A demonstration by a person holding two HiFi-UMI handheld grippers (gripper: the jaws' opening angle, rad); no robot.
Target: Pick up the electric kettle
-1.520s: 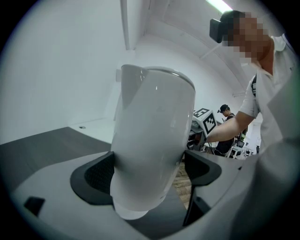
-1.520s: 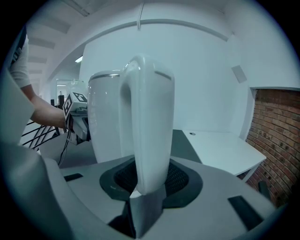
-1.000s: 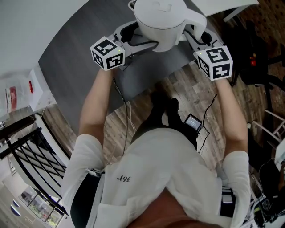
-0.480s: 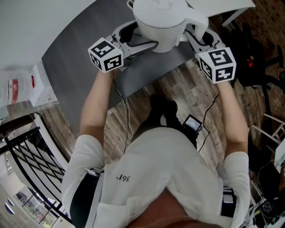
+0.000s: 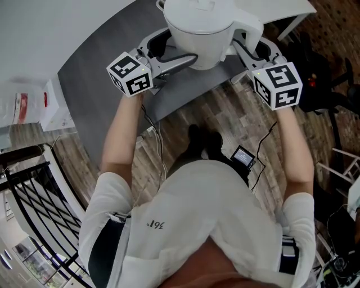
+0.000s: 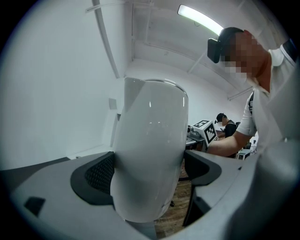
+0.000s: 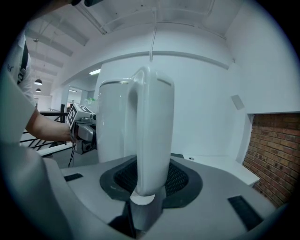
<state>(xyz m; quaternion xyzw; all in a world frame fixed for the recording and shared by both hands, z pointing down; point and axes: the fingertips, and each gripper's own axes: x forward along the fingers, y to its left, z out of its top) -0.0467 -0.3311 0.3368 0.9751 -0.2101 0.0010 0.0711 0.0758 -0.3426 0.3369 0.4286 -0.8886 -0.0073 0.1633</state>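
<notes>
The white electric kettle (image 5: 199, 28) hangs above the grey table (image 5: 107, 79) at the top of the head view, held from both sides. My left gripper (image 5: 169, 49) is shut on the kettle's rounded body (image 6: 150, 154), with black pads (image 6: 96, 173) against its flanks. My right gripper (image 5: 253, 45) is shut on the kettle's upright handle (image 7: 152, 136), which stands between the meshed pads (image 7: 180, 178). The kettle's base is hidden by the jaws in both gripper views.
A white tabletop (image 5: 287, 8) lies at the top right, with black equipment (image 5: 326, 73) beside it. A small device with cables (image 5: 243, 154) lies on the wooden floor. A black railing (image 5: 34, 197) runs at the lower left. A brick wall (image 7: 272, 154) stands to the right.
Both grippers have risen with the kettle between them; in the head view the kettle and marker cubes look nearer and the cubes have spread slightly apart. The grips are unchanged.
</notes>
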